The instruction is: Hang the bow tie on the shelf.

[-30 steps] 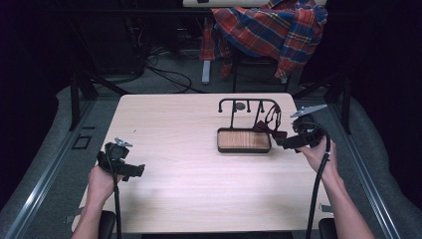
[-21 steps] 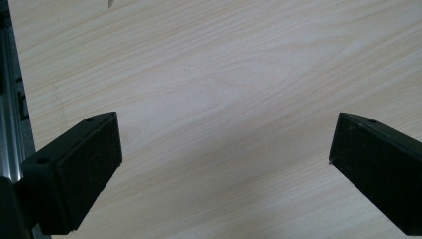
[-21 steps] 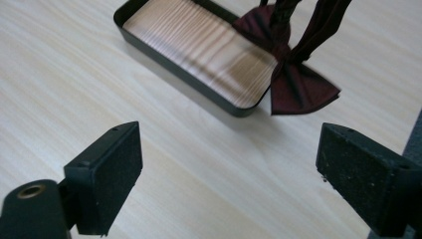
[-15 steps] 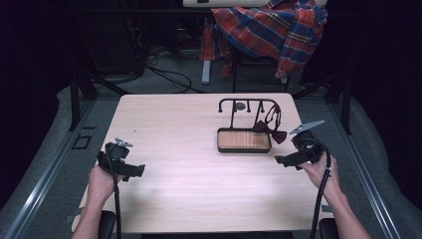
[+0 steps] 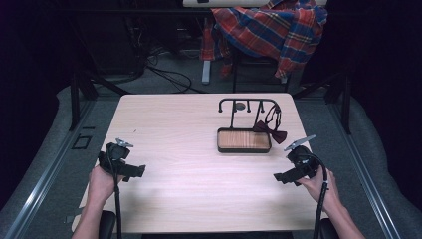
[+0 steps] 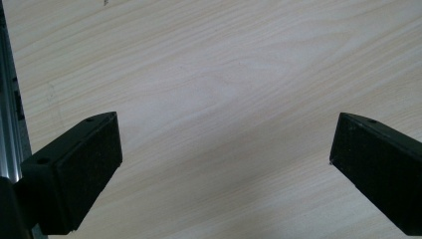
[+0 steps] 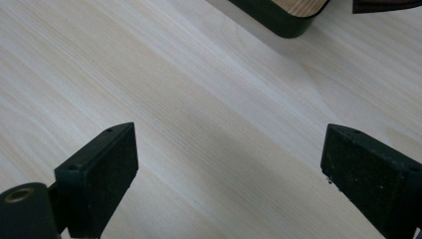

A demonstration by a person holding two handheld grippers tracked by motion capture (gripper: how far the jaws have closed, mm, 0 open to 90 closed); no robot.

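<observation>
A black metal stand (image 5: 249,105) with a wooden base tray (image 5: 244,141) sits right of centre on the light wooden table (image 5: 199,149). A dark red bow tie (image 5: 270,132) hangs from the stand's right end by its strap. My right gripper (image 5: 281,177) is open near the table's right front, below the tray and apart from the bow tie. In the right gripper view (image 7: 226,179) its jaws stand wide over bare wood, with a corner of the tray (image 7: 278,15) at the top. My left gripper (image 5: 135,172) is open at the left front (image 6: 224,169), with nothing between its jaws.
A plaid shirt (image 5: 268,30) is draped over a chair behind the table. Cables (image 5: 164,74) lie on the floor beyond the far edge. A metal rail (image 6: 10,124) runs along the table's left side.
My right gripper has pulled back from the stand toward the table's front right, leaving the bow tie hanging there. The left gripper has stayed put.
</observation>
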